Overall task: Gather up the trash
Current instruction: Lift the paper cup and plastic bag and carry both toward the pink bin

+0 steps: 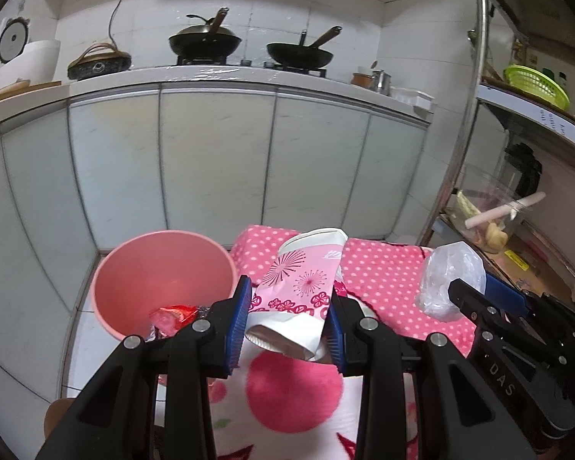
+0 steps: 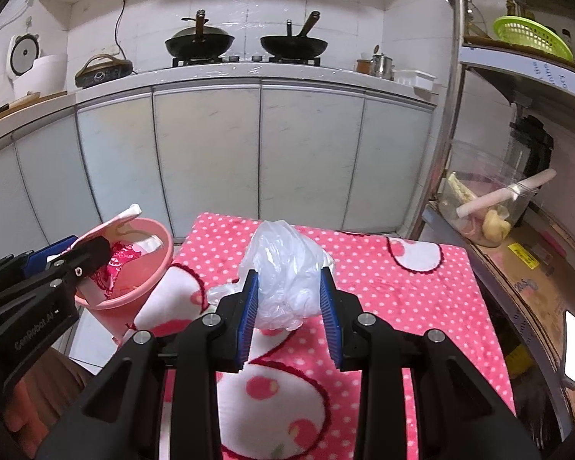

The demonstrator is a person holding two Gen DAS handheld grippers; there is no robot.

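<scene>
The left tongs (image 1: 287,326) are closed on a flattened pink-and-white paper carton with a flower print (image 1: 303,283); their blue ribbed pads (image 1: 237,326) press its two sides, and the carton hangs in the air between the round pink plastic bin (image 1: 134,268) and the pink blanket with white dots (image 1: 383,280) that covers the worktop. From the right wrist view the carton seems to be over the rim of the bin already. This carton is light and half stiff, I think: the walls are crushed and give way easily, so a grip across the middle of the flat body, as it is now, is safer than one on the open end, which is torn and can fold. The right tongs (image 2: 289,306) are closed on a crumpled clear thin plastic bag (image 2: 283,276), held just over the blanket. The bag is very light, soft and slippery, and it has no firm shape; it is best to take it at the thickest bunch of folds, because a loose edge can slide out between the pads. Inside the bin lies a shiny red wrapper (image 1: 172,314), but the left tongs cover a part of it, so I cannot tell what else lies at the bottom. The lower end of the carton is also partly behind the pads. Whether something is inside the bag is hard to make out, because the film is cloudy and wrinkled.
</scene>
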